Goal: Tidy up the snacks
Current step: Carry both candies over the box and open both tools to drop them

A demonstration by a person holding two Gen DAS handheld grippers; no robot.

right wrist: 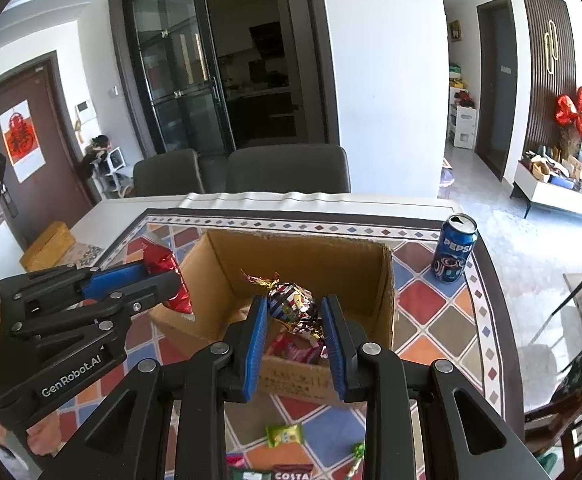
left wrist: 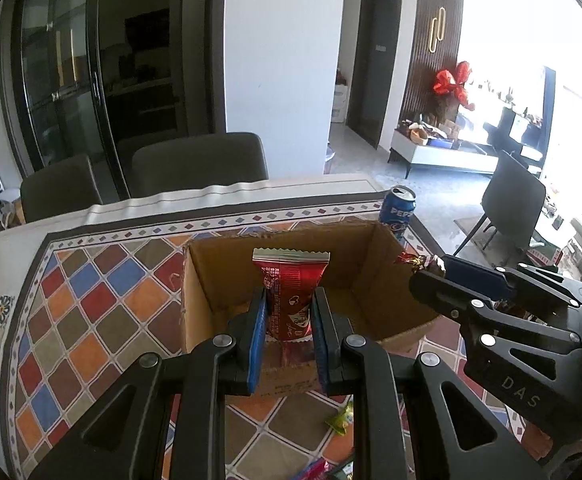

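An open cardboard box (left wrist: 375, 252) (right wrist: 387, 280) stands on the patterned tablecloth. My left gripper (left wrist: 289, 320) is shut on a red snack packet (left wrist: 291, 292), held upright above the box's near part; from the right wrist view that gripper (right wrist: 167, 280) and its red packet (right wrist: 169, 276) hang at the box's left rim. My right gripper (right wrist: 294, 320) is shut on a shiny twisted-wrapper candy (right wrist: 291, 304) over the box; in the left wrist view it (left wrist: 427, 270) is at the box's right rim with the candy (left wrist: 421, 261) poking out. Red wrappers (right wrist: 295, 350) lie inside the box.
A blue Pepsi can (right wrist: 455, 249) (left wrist: 398, 210) stands right of the box. Loose snacks lie on the cloth near me: a green packet (right wrist: 285, 435), a Costa packet (right wrist: 293, 473), a green wrapper (left wrist: 341, 420). Grey chairs (right wrist: 287, 170) stand behind the table.
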